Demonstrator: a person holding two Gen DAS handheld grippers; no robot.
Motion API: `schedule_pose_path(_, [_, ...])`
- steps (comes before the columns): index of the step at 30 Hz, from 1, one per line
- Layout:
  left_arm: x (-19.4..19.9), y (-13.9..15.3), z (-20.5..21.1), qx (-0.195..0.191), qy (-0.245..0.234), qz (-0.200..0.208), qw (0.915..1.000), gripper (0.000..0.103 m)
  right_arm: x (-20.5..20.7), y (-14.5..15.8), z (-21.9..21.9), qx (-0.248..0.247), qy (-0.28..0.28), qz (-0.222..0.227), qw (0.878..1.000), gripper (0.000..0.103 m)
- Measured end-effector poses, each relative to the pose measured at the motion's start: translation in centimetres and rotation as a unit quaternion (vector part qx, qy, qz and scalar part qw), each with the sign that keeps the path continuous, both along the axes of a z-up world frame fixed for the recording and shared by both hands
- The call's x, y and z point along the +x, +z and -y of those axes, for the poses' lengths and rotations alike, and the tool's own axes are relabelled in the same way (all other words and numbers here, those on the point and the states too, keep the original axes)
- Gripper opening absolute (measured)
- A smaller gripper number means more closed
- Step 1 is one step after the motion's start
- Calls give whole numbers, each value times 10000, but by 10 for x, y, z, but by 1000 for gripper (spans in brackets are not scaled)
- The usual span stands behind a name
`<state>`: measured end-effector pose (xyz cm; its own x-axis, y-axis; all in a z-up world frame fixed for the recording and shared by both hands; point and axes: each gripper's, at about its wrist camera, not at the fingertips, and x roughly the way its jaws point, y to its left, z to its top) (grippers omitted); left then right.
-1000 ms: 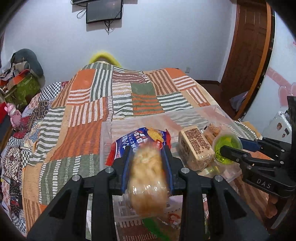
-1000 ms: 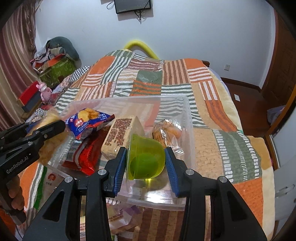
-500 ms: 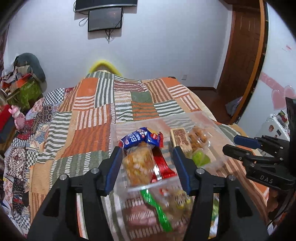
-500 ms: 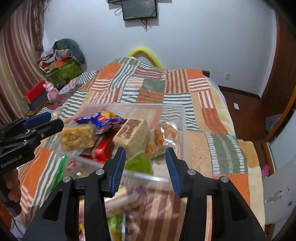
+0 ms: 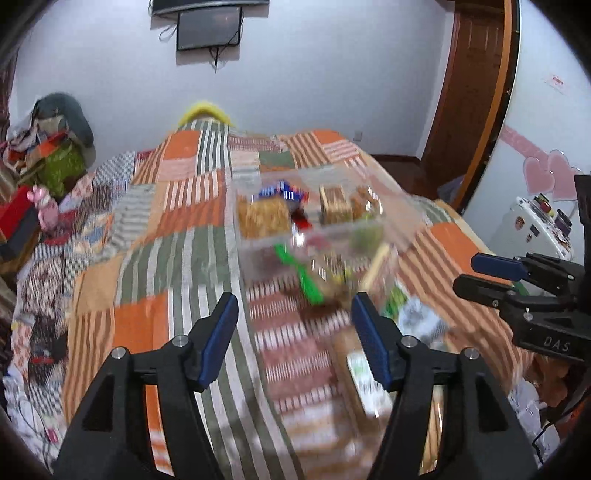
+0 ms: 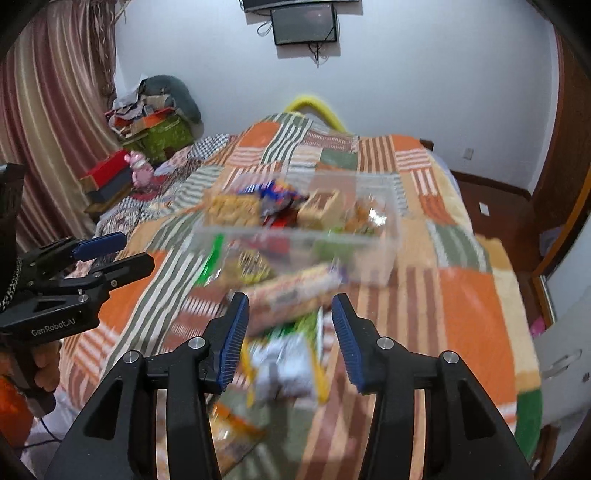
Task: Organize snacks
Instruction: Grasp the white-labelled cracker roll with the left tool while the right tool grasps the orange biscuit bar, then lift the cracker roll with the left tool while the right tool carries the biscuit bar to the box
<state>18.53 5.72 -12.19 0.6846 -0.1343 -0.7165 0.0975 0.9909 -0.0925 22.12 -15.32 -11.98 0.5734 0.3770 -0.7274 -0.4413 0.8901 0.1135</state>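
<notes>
A clear plastic bin sits on the patchwork bed and holds several snack packs, among them a tan cracker pack, a blue bag and a brown block pack. More loose snack packs lie on the bed in front of the bin. My left gripper is open and empty, pulled back from the bin. My right gripper is open and empty above the loose packs. Both views are blurred by motion.
The patchwork quilt covers the bed. Boxes and a pink toy lie at the left by a curtain. A wooden door stands at the right, a screen hangs on the far wall.
Both grippers opened and drew back from the bin. The cracker pack left my left gripper and the green cup left my right gripper; both lie in the bin.
</notes>
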Motion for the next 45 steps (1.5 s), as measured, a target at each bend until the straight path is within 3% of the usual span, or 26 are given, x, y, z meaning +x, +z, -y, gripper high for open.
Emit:
schedule_pose_path(7, [-49,-25,-3,-261,-58,-332,9991,64,-40,-34,-7,-13,153,-555,9983,47])
schedule_pose_path(12, [-70,-39,7,-154,-175,-453,9987,64,-57,-59,-12,-42,249,-1048,9942,47])
schedule_pose_path(17, [-78,-51,9,-317,-201,-587,9976,64,-60,-81,-15,-250,236,-1200,9922,52])
schedule_pose_path(21, [-76,-56,16,-318,-203,-678,9970,64,-58,-79,-11,-263,193,-1128,9931,46])
schedule_pose_path(24, [-71,-55,25,-303,-276,-653,9970,64,-59,-79,-6,-342,190,-1083,9934,32])
schedule_pose_path(38, [-18,-83,70,6,-287,-842,9960,63,-61,-61,32,-36,-131,-828,9965,31])
schedule_pose_path(45, [-1,-101,66,6,-78,-851,9963,40,-55,-53,44,45,-280,-752,9968,32])
